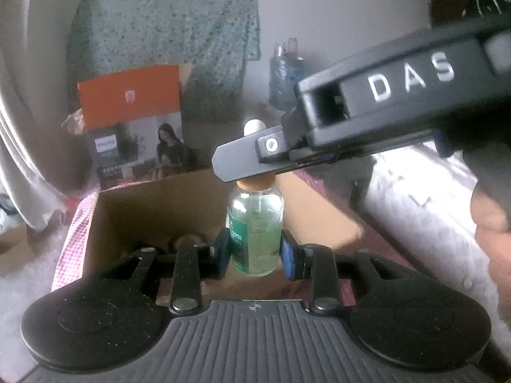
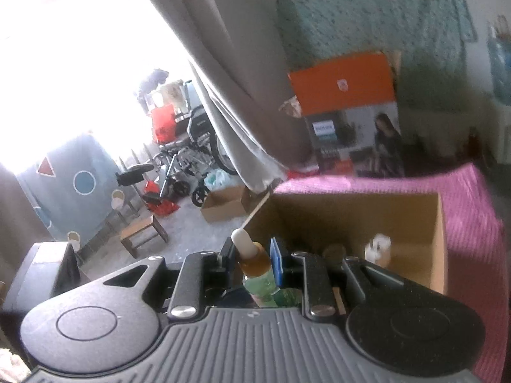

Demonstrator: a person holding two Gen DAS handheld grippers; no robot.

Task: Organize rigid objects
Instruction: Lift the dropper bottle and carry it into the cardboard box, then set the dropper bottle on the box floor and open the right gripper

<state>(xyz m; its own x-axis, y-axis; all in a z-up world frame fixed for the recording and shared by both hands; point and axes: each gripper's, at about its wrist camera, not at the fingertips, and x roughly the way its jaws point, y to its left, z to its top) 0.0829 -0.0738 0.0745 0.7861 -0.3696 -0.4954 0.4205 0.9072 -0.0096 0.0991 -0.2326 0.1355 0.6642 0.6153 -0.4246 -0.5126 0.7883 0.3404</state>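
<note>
A clear glass dropper bottle (image 1: pixel 255 226) with green liquid, a green label, a tan collar and a white bulb stands upright over an open cardboard box (image 1: pixel 153 210). My left gripper (image 1: pixel 255 250) has its blue pads on both sides of the bottle's body. My right gripper (image 2: pixel 252 255) comes in from the right and is shut on the bottle's neck (image 2: pixel 254 257), just under the white bulb (image 2: pixel 241 239). The box (image 2: pixel 351 217) holds a small white object (image 2: pixel 378 245) and some dark round items.
The box rests on a pink checked cloth (image 2: pixel 472 223). An orange and grey product box (image 1: pixel 134 121) stands behind it against a teal speckled cloth (image 1: pixel 166 22). A curtain (image 2: pixel 230 95), a wheelchair (image 2: pixel 188 146), a wooden stool and floor boxes lie left.
</note>
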